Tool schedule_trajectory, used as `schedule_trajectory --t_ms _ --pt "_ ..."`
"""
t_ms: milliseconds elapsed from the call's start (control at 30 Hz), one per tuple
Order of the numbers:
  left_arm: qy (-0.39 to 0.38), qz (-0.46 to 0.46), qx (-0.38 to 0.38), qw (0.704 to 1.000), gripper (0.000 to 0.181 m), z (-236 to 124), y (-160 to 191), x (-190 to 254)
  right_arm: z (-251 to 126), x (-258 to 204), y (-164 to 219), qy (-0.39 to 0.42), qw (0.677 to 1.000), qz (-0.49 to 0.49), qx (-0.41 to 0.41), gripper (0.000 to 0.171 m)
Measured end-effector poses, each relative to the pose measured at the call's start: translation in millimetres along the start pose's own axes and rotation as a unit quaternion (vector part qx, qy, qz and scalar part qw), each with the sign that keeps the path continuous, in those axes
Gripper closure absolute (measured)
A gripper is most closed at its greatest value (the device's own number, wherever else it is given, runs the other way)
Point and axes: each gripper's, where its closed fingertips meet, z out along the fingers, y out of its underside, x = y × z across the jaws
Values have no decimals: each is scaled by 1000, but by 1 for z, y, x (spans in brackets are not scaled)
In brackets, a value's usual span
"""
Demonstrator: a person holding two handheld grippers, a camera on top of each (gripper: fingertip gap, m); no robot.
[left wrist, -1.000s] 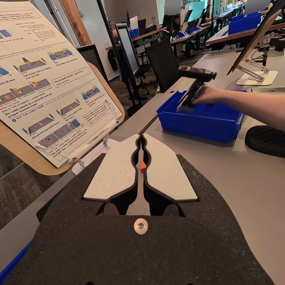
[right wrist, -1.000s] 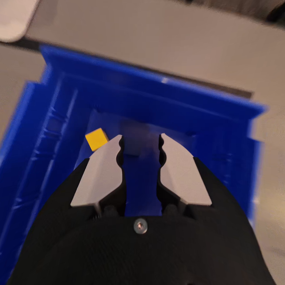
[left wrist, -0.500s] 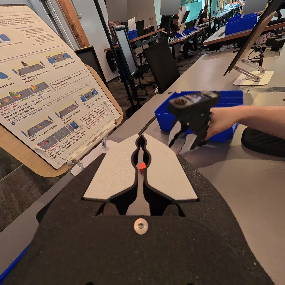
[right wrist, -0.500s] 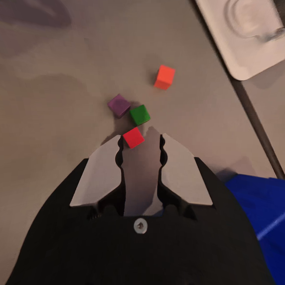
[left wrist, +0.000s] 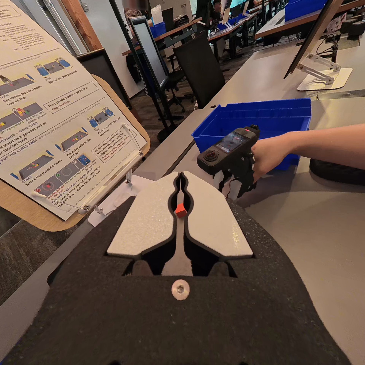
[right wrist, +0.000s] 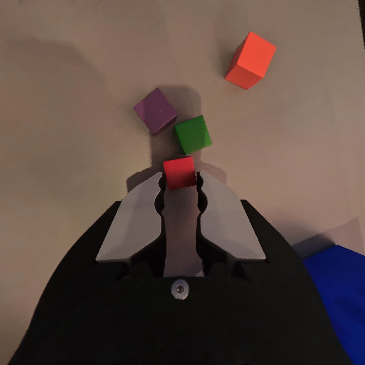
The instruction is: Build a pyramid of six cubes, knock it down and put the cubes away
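Right gripper hangs jaws apart astride the small red wooden cube, ready to clamp it for the blue plastic bin; left gripper, pressed together, idles.

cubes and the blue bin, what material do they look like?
Purple cube, green cube, red cube, orange cube: likely painted wood, possibly plastic; matte, flat colour, crisp edges. Blue bin: moulded plastic, slightly glossy, with ribbed walls.

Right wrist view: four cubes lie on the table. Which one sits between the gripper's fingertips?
The red cube; the green, purple and orange cubes lie farther off.
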Motion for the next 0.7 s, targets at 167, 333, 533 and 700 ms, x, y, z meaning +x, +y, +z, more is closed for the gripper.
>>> schedule_trajectory --t_ms 167,333,533,700 --pt "-6 2 3 1000 181 -3 -2 -1 -25 -8 -6 12 1000 13 24 142" --pt "-15 1 15 1000 181 -11 -9 -5 -119 21 -15 93 985 50 138 142" --pt "-20 -9 15 1000 181 -12 -8 -8 -180 142 111 192 931 292 102 142" --pt "-14 3 5 1000 181 -8 -6 -2 -135 164 195 192 890 410 53 141"
